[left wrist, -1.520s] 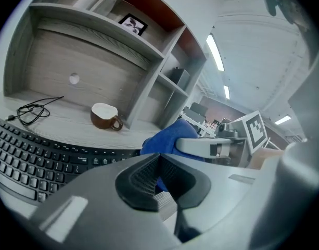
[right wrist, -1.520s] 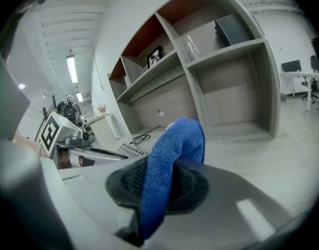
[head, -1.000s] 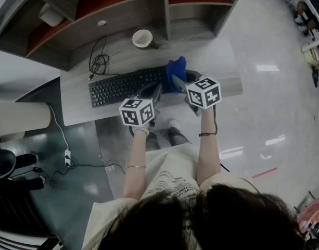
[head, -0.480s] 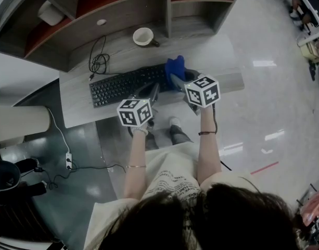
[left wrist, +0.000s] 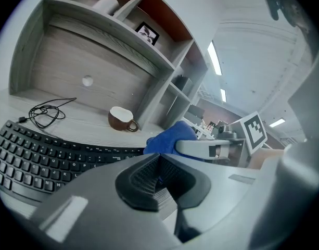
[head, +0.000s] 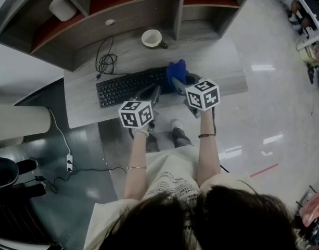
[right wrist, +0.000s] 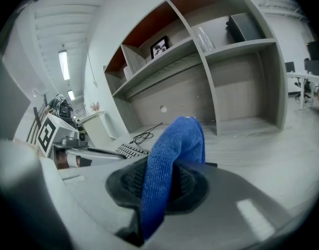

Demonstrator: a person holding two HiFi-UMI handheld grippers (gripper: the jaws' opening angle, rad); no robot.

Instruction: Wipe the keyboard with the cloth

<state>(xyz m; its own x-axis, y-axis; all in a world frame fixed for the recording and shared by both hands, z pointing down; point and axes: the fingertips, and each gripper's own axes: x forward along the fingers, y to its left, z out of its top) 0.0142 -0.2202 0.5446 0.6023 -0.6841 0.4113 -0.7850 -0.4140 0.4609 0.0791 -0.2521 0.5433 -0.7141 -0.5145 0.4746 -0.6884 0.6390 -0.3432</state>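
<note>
A grey desk (head: 211, 51) is seen beneath a shelf unit (head: 133, 7) with red-brown tops. A black keyboard (head: 128, 86) is laid along the desk's front part. The left gripper (head: 153, 94) is held over the keyboard's right half, and its jaws are pressed together with nothing between them. The right gripper (head: 179, 83) is held just beside it, at the keyboard's right end, and its jaws are clamped on a blue cloth (head: 176, 69), which stands up in a fold above them. Whether the cloth is touching the keys cannot be told. A cup (head: 152, 38) is set behind the keyboard, and a coiled cable (head: 106, 61) to its left.
</note>
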